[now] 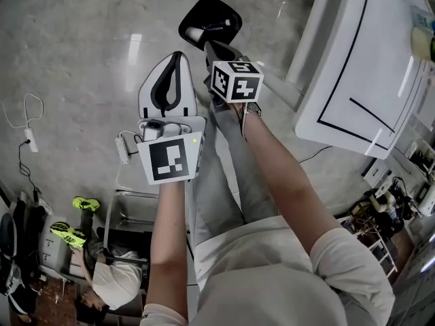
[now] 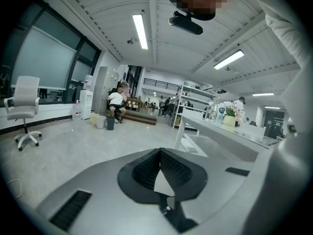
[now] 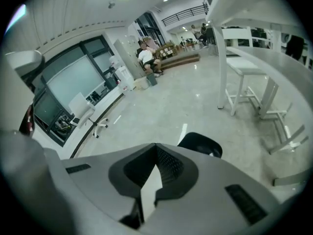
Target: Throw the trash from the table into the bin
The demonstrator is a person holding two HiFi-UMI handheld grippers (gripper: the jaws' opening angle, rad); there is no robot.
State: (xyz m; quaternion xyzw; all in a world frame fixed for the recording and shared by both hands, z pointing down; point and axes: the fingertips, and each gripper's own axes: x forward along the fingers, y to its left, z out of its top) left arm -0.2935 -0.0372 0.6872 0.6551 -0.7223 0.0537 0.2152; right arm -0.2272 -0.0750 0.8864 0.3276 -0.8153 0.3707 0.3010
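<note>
Much floor around bin, near table edge

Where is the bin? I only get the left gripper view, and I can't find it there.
Observer: The black bin stands on the floor, just beyond the right gripper.
Operator: Is that gripper carrying trash?
Observer: No. Its jaws are shut with nothing between them.
Operator: Is anything in the bin?
Observer: The head view shows pale bits inside it, too small to tell what they are.
</note>
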